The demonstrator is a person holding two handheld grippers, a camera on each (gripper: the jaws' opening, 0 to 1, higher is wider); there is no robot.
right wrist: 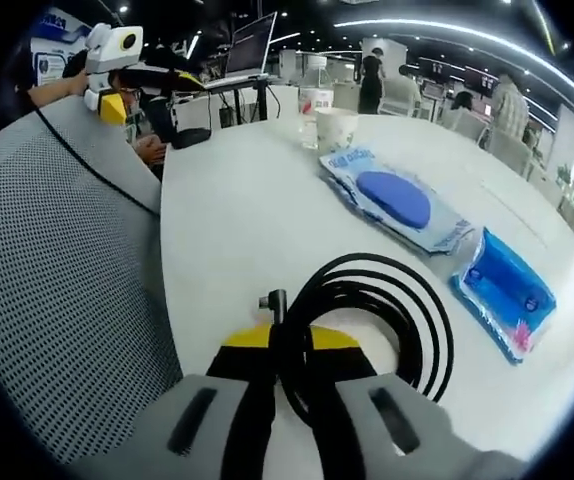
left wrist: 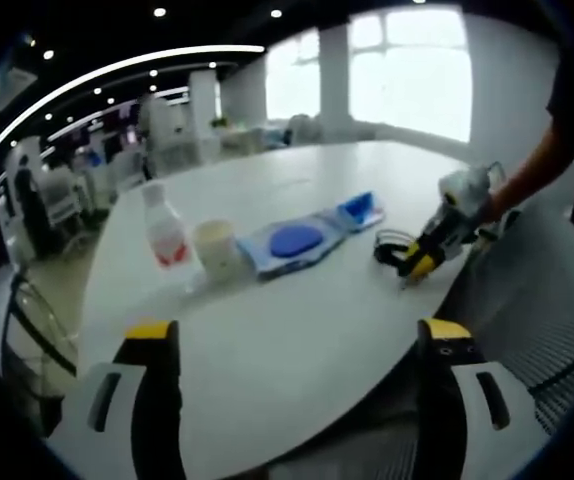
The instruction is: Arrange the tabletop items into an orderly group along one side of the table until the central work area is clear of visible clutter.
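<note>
The left gripper view is looking from the near edge of the white table across its top toward the bright windows, sitting well back from the blue wipes pack. The right gripper view is hovering low and close over the same table, facing along it past that wipes pack. Both views are sharing the pack and tabletop.

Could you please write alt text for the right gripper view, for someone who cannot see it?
The right gripper is shut on a coiled black cable on a white table. Beyond lie a wipes pack, a small blue packet and a white cup.
</note>
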